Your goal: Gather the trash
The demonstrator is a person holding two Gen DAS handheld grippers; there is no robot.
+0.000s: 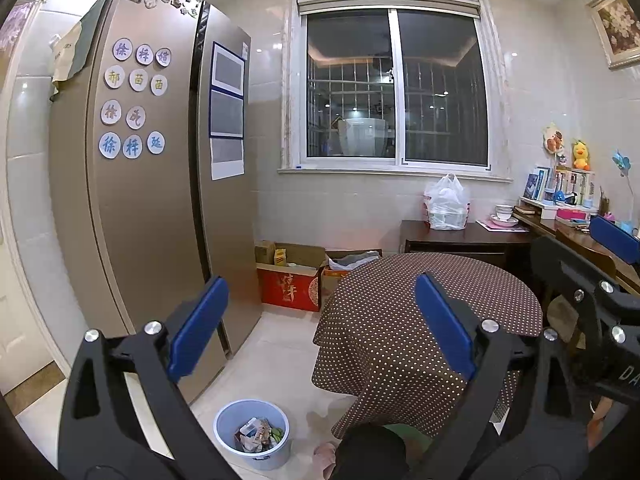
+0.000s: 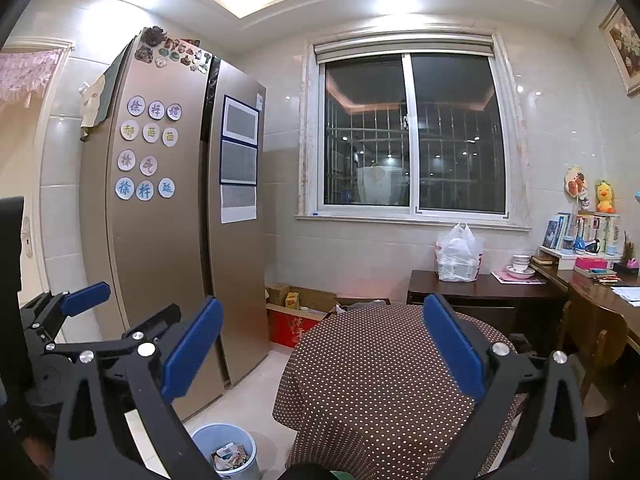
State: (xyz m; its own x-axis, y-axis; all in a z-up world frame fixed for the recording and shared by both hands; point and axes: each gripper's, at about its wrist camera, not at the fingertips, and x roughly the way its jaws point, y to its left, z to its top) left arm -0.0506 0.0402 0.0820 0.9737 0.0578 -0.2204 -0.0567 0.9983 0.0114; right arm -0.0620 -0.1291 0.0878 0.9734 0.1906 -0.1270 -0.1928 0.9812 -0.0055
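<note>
Two tools spread empty, bin upright (trash inside)

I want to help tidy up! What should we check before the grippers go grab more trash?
1. Left gripper open and holding nothing: ok, its blue fingers stand wide apart.
2. Right gripper open and holding nothing: ok.
3. Bin on the floor by the fridge has room: ok, wrappers lie low inside.
4. Trash left on the round table's dotted cloth: cannot tell, the part in view looks bare, but the near edge is hidden.
5. White plastic bag on the dark side table is trash: cannot tell.
6. Grippers apart from each other: ok, they sit side by side without touching.
</note>
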